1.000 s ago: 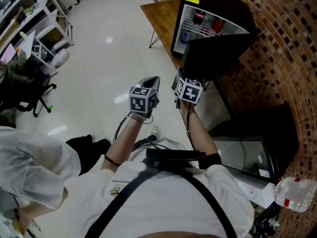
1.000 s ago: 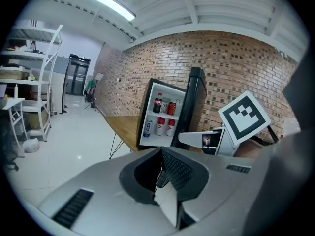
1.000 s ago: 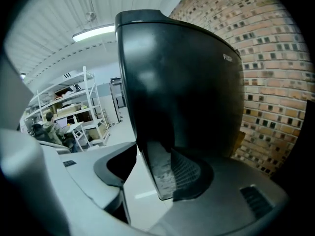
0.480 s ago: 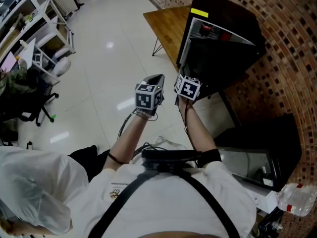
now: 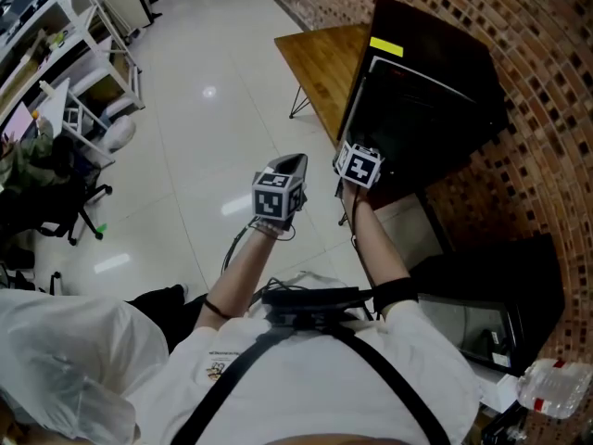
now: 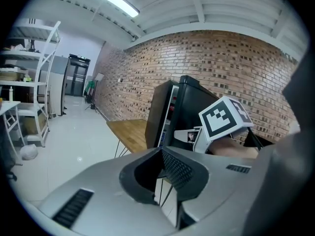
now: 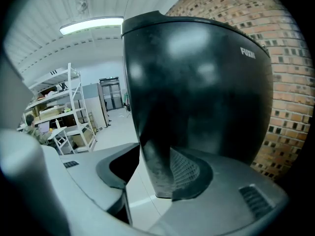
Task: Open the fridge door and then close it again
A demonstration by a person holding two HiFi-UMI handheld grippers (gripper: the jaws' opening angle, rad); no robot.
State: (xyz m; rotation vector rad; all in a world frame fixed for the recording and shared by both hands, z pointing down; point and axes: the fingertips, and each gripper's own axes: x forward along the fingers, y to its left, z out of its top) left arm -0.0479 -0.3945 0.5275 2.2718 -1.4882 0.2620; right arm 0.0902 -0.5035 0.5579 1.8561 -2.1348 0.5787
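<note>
One fridge door (image 5: 417, 119), upright, slightly ajar.

The fridge (image 5: 435, 72) stands far right on the table (image 5: 315, 58), backed against the brick wall (image 5: 547, 91). Its door (image 7: 197, 82) edge sits between our right gripper (image 5: 358, 158) jaws. Our left gripper (image 5: 285, 172) is just left, and the shelves (image 5: 88, 72) are far left.

In the head view the fridge door (image 5: 417, 123) is almost shut, so the inside of the fridge (image 5: 435, 40) shows only as a thin strip, its contents too small to tell. The jaws of the right gripper (image 7: 155, 173), which have just been closing with the door's edge between them, hide under the marker cube (image 5: 359, 164). The plastic bottle (image 5: 554, 387) at lower right and a second person (image 5: 56, 364) in white at lower left are cut off by the picture's edge.
</note>
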